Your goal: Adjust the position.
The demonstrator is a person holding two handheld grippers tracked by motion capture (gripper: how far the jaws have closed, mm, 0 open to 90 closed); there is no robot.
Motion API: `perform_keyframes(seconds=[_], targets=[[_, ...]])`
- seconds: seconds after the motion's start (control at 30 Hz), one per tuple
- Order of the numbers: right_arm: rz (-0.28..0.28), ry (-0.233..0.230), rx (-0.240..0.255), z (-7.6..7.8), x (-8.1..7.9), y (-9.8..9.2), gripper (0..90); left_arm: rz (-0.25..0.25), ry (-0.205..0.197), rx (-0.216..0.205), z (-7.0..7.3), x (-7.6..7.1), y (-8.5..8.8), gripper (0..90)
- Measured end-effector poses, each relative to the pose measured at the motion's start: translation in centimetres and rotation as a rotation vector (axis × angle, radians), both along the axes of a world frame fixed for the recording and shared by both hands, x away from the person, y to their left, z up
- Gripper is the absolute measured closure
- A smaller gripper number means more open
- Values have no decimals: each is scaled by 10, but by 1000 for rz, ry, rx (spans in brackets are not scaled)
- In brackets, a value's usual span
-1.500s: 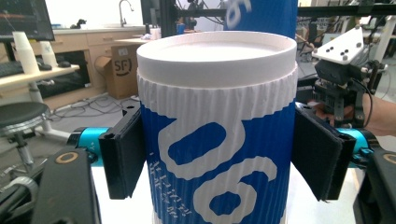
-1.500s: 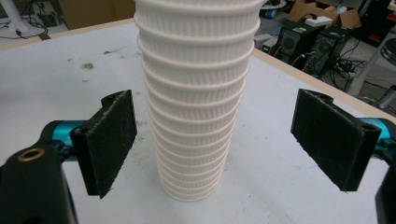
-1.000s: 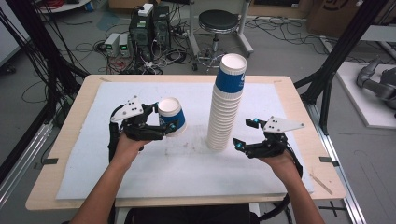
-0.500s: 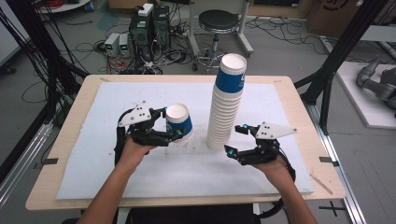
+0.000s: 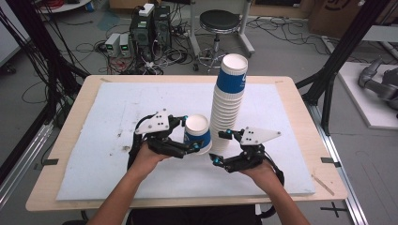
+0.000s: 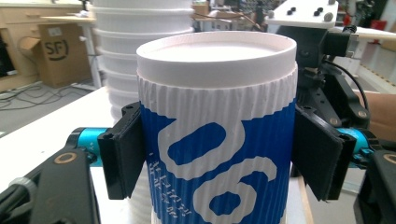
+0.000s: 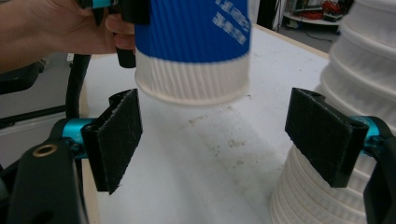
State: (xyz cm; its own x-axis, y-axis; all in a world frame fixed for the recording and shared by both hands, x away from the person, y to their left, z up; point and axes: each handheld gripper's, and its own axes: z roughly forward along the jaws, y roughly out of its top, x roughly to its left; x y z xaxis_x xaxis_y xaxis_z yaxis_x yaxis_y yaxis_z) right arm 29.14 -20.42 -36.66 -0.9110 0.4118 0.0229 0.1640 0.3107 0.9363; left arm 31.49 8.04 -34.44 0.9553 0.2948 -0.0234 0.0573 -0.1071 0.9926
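A blue-and-white ribbed paper cup (image 5: 197, 135) is held off the table, with my left gripper (image 5: 192, 134) shut on its sides. In the left gripper view the cup (image 6: 217, 140) stands upright between both black pads. A tall stack of the same cups (image 5: 229, 105) rises just right of it. My right gripper (image 5: 220, 147) is open at the foot of the stack, close under the held cup. The right gripper view has the cup's base (image 7: 194, 81) hanging above and between the open pads (image 7: 116, 135), and the stack (image 7: 355, 74) beside the right pad.
A white sheet (image 5: 141, 103) covers the wooden table (image 5: 65, 150). The floor behind holds a stool (image 5: 219, 21), computer boxes (image 5: 150, 28) and cables. Black frame posts (image 5: 338, 61) stand by the table's right side.
My left gripper has carried the cup to the right, close to the stack. My right gripper has moved left and nearer, and now sits under the cup.
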Motion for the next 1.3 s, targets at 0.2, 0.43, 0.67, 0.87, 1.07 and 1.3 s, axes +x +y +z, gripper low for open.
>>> perform_keyframes(seconds=[0.2, 0.43, 0.67, 0.87, 1.07, 1.3], targets=[[17, 12, 0, -2, 2, 5, 186, -42, -6, 12, -1, -2, -16, 259], [60, 37, 9, -5, 4, 10, 199, -70, 5, 6, -2, -2, -22, 263], [78, 30, -35, -1, 5, 3, 300, -49, 23, 45, -2, 0, -23, 193], [63, 5, -143, 4, 6, -1, 301, -29, 6, 94, 16, -1, -22, 159], [76, 9, -229, 4, 7, 0, 299, -76, 2, 193, 27, 5, -28, 165], [107, 1, -264, 1, 7, 2, 302, -140, 47, 285, 20, 11, -36, 276]])
